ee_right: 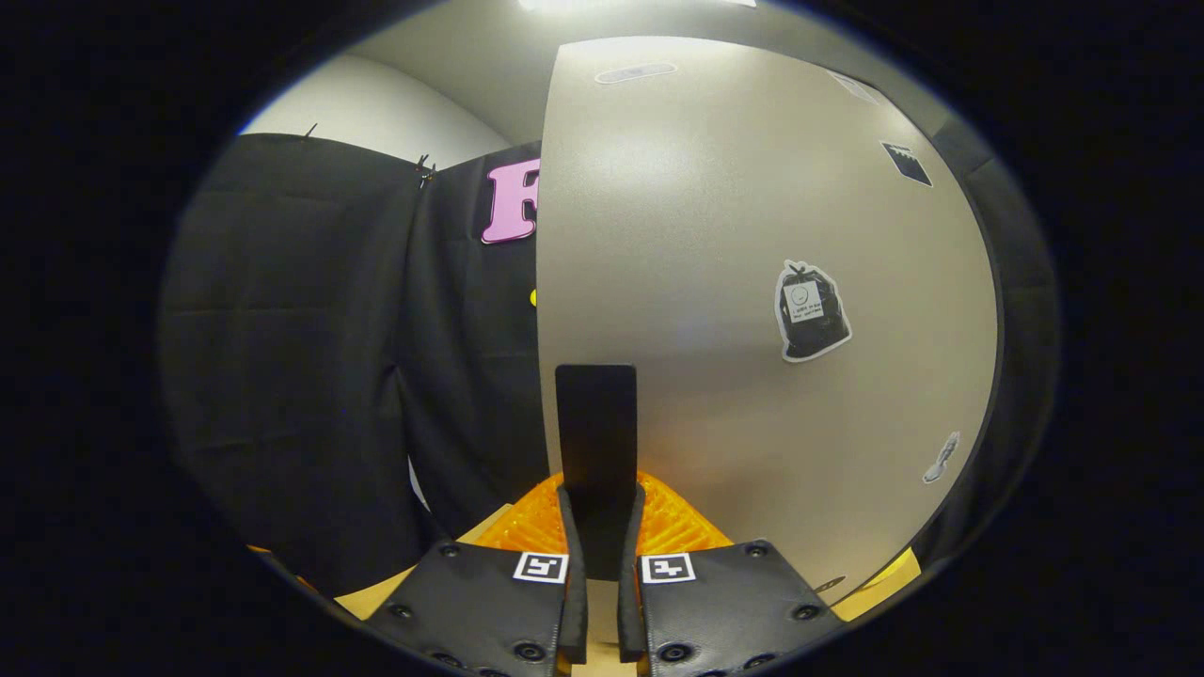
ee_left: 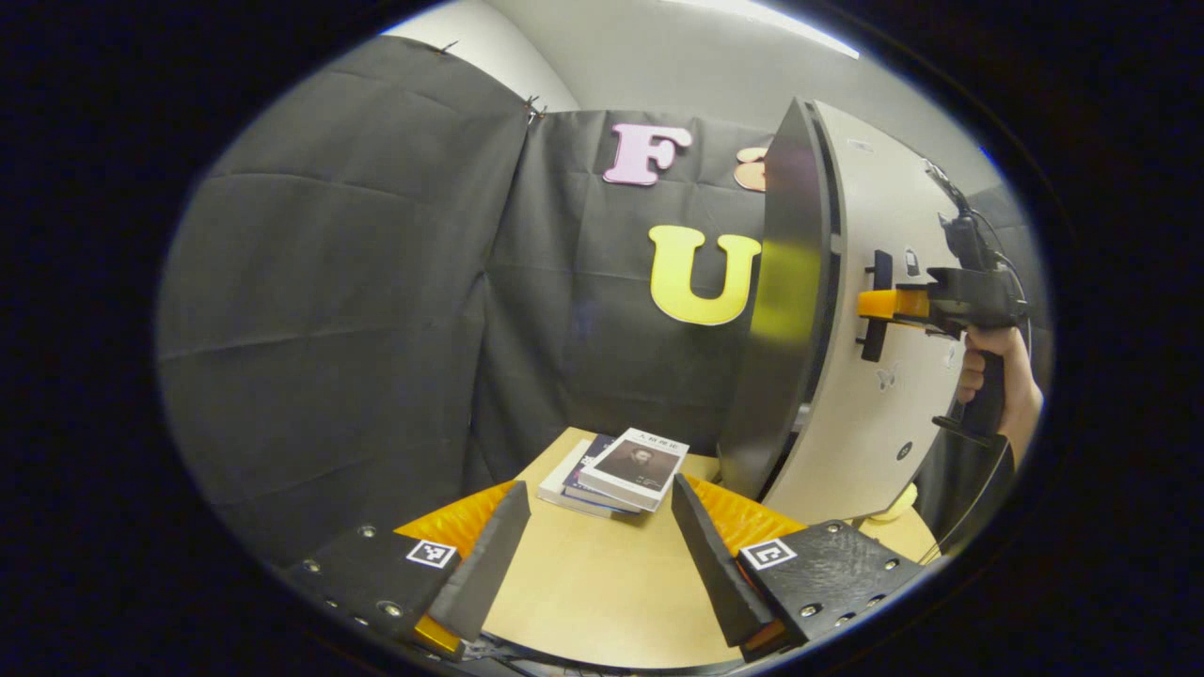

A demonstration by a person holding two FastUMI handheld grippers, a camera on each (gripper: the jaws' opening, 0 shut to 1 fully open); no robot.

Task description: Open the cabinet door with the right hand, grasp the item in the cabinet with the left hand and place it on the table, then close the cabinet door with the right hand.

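Pale grey matte cabinet door [ee_right: 734,282] with a flat black bar handle [ee_right: 595,442], gripped between the right tongs [ee_right: 602,564], both fingers pressed against the handle's sides. Seen from the left gripper view, same right tongs [ee_left: 889,304] out on the door [ee_left: 875,310], a hand [ee_left: 997,376] around the grip, door swung partway and edge-on, its dark inner face [ee_left: 785,310] turned this way. Left tongs [ee_left: 597,555] spread wide and empty, held low over the light wooden surface [ee_left: 593,583]. Small stack of paperback books [ee_left: 625,470], grey-covered one on top, lying on that surface just ahead of the left tongs and left of the door; likely the item already out of the cabinet, though cabinet interior not visible. Probably closing stage. Risks: handle slipping from the narrow pinch if pushed off-axis; door slamming if swung hard; door's lower edge clipping the books, which sit near its sweep.
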